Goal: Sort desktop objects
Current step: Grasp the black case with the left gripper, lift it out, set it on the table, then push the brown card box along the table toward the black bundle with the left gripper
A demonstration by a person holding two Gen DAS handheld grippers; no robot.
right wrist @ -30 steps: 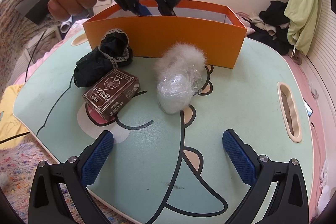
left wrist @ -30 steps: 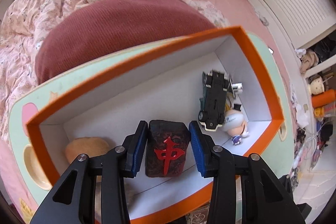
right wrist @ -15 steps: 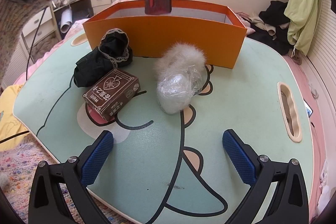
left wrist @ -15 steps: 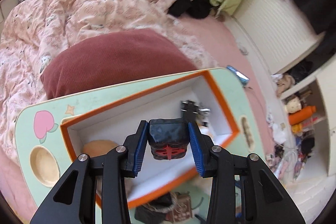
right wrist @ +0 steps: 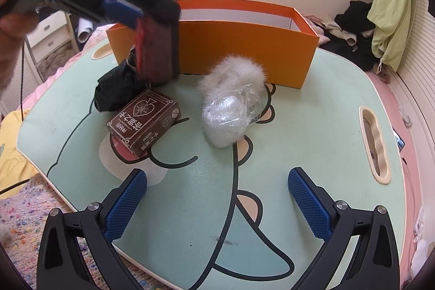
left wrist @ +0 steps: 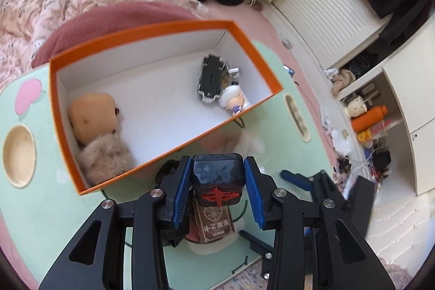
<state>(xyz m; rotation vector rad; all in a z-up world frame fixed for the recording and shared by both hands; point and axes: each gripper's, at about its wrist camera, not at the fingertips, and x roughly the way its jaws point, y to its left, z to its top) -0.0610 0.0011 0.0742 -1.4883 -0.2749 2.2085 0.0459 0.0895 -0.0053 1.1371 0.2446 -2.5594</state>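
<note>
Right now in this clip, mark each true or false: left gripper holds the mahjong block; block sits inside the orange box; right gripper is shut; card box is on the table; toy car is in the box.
1. The left gripper holds the mahjong block. True.
2. The block sits inside the orange box. False: it hangs outside, in front of the box.
3. The right gripper is shut. False: open, empty.
4. The card box lies on the table. True.
5. The toy car is in the box. True.
</note>
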